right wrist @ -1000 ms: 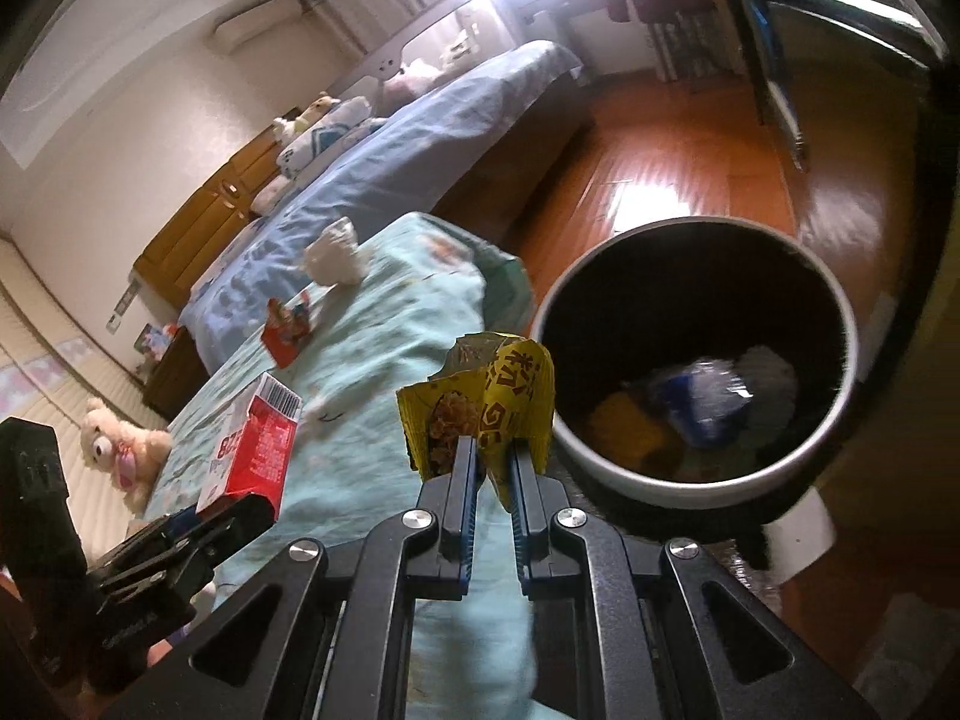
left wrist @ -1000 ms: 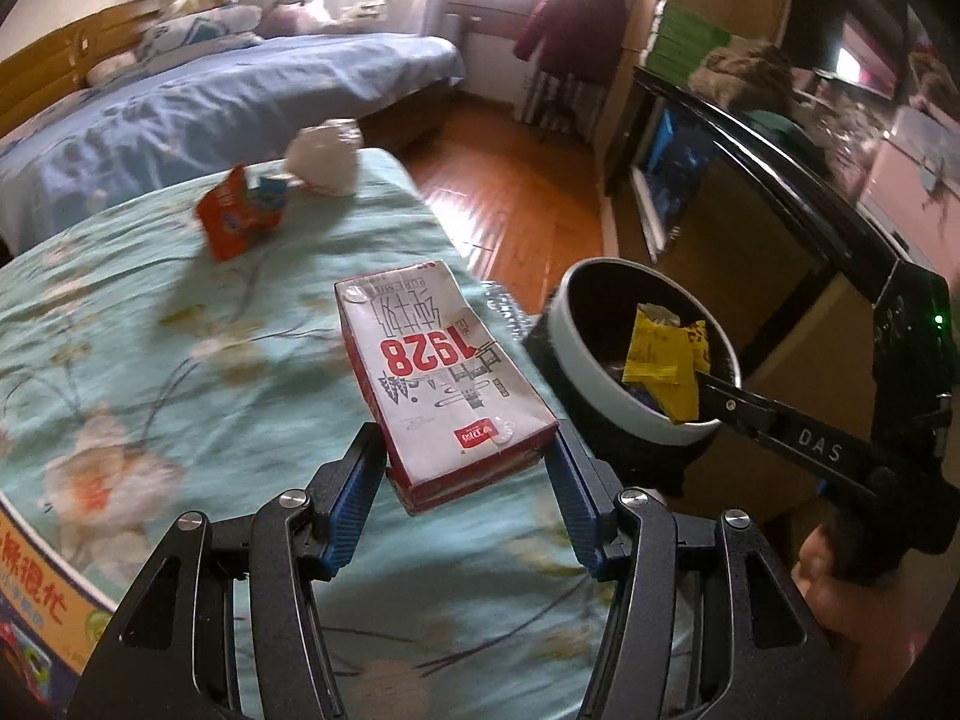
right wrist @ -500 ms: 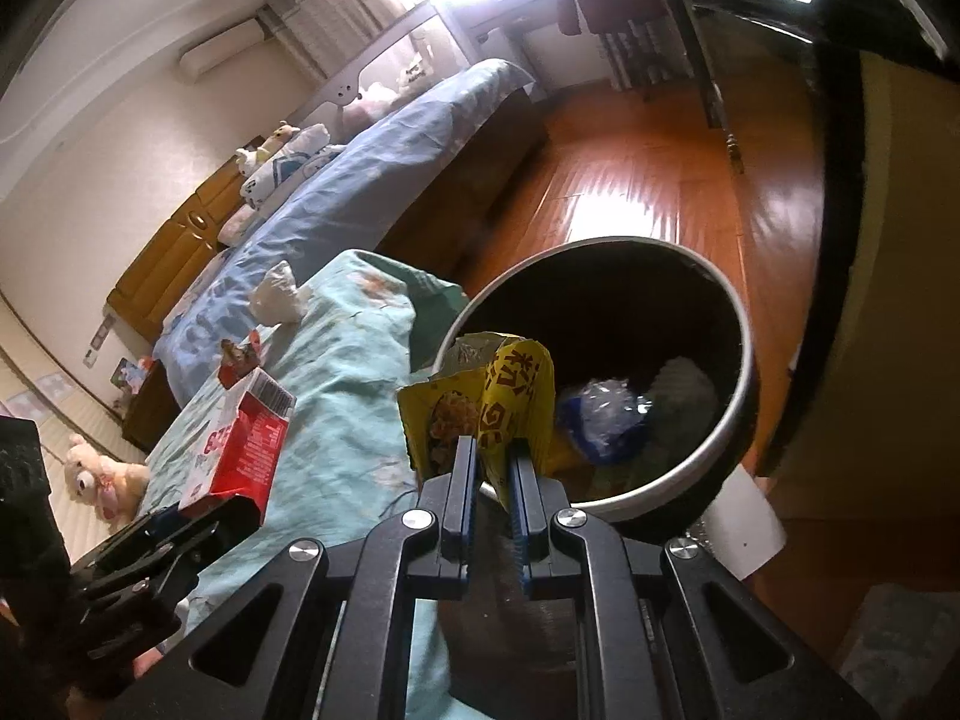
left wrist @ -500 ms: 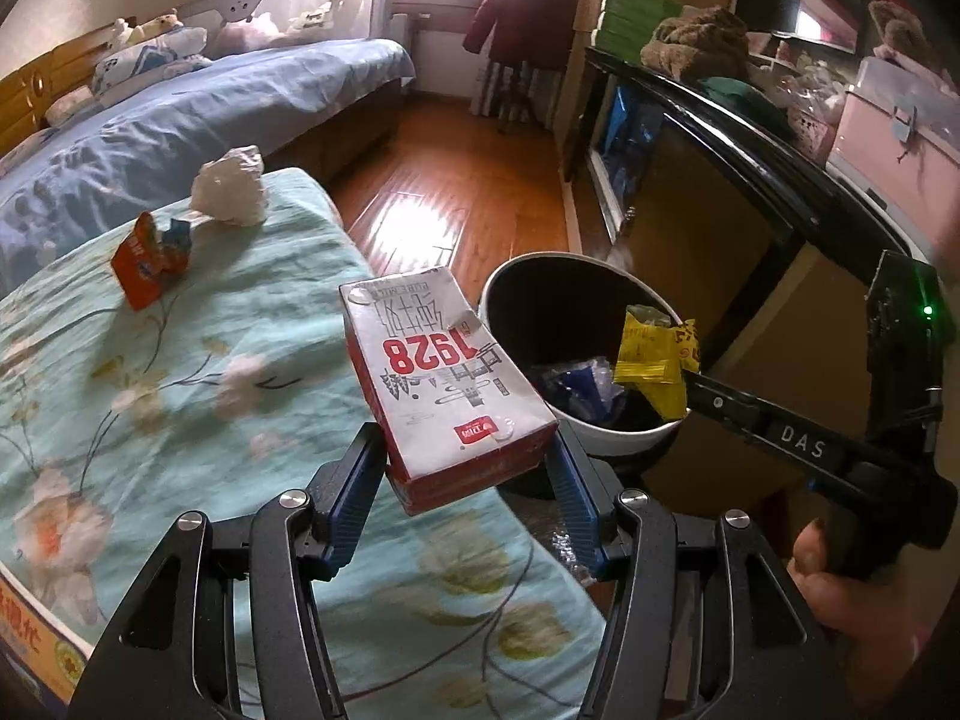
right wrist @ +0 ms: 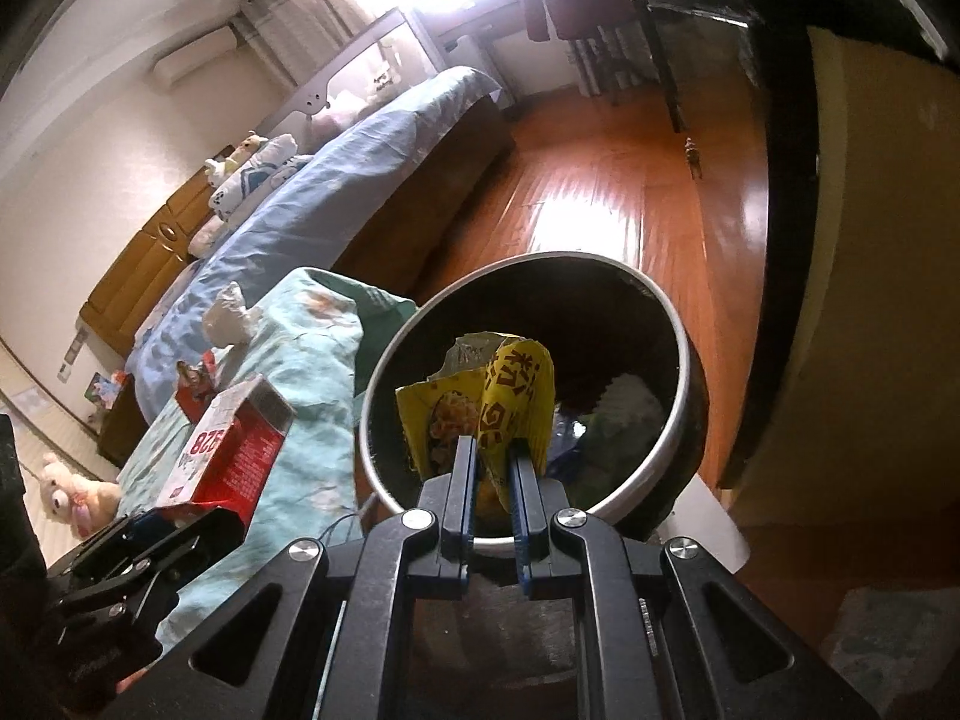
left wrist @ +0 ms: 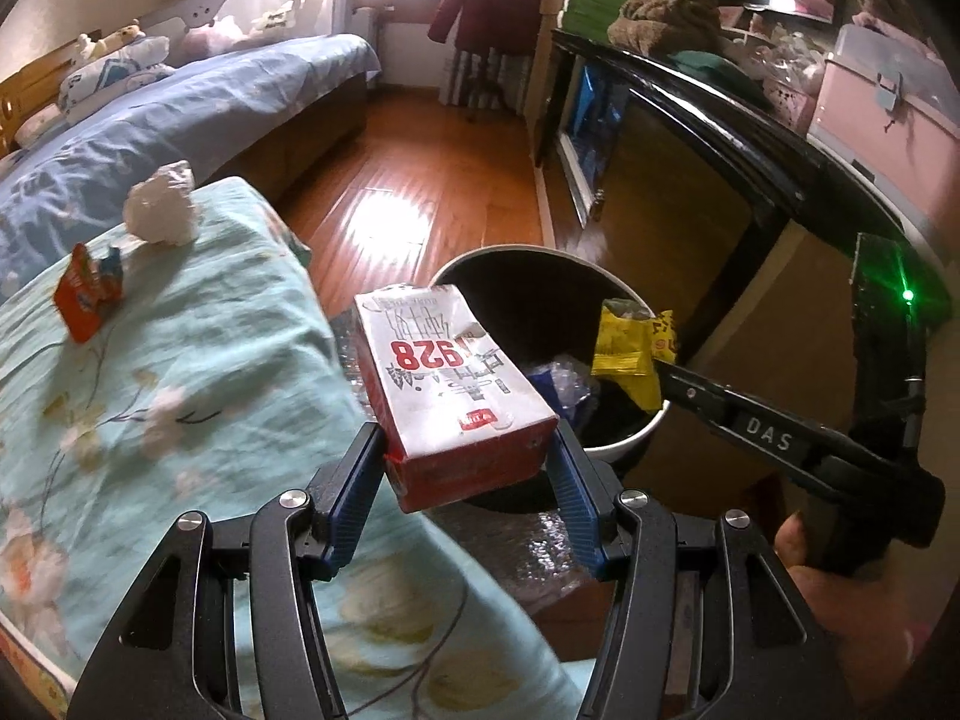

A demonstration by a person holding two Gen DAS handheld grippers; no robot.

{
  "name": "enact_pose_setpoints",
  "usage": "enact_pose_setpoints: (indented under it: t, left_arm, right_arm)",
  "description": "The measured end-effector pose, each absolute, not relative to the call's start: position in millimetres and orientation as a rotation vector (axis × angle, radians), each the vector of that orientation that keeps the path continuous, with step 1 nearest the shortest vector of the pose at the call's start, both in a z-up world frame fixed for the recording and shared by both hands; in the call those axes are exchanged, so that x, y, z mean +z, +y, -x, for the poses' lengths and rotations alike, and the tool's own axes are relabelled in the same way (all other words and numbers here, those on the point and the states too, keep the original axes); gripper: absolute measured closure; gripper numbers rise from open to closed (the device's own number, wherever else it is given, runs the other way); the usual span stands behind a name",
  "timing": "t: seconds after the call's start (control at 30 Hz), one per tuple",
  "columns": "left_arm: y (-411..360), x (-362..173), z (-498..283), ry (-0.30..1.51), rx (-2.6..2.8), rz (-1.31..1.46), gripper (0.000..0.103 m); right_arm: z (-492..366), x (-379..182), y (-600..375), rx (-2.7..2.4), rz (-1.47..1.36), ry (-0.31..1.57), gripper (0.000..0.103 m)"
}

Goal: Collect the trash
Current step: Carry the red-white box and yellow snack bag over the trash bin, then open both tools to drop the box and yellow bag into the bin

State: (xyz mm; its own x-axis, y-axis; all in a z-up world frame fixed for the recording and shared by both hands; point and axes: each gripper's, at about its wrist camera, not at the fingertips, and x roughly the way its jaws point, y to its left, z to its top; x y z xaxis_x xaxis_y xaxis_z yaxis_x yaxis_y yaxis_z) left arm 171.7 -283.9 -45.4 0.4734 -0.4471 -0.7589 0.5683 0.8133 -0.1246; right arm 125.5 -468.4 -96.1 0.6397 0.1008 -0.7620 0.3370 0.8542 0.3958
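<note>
A floral-covered bed (left wrist: 180,372) lies left of both sets of jaws. The round bin (right wrist: 672,324) sits just ahead of them. The left gripper (left wrist: 471,480) is clenched on a red-and-white carton (left wrist: 450,384); the right gripper (right wrist: 493,480) pinches a yellow wrapper (right wrist: 486,408) over the bin's mouth.

Red-white carton (left wrist: 456,396), yellow wrapper (right wrist: 486,414), floral teal cloth (left wrist: 180,372)

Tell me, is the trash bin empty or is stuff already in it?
Not empty. The trash bin already holds crumpled blue plastic and something white at its bottom.
</note>
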Motion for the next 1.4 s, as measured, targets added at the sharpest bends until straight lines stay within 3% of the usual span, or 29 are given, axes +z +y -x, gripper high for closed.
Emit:
enact_pose_setpoints:
  t: [1.03,1.17,1.23,1.4]
  left_arm:
    - [-332,-45,-200,0.852,-0.699,-0.120,0.050]
    - [-335,-55,-204,0.896,-0.696,-0.131,0.049]
    - [-334,-61,-207,0.925,-0.676,-0.146,0.048]
    - [-322,-68,-206,0.938,-0.661,-0.139,0.043]
  right_arm:
    - [-138,-107,-498,-0.203,-0.556,0.882,0.093]
    - [-141,-112,-499,-0.198,-0.582,0.891,0.086]
    - [-141,-114,-499,-0.196,-0.593,0.892,0.073]
    - [-140,-116,-498,-0.189,-0.609,0.893,0.067]
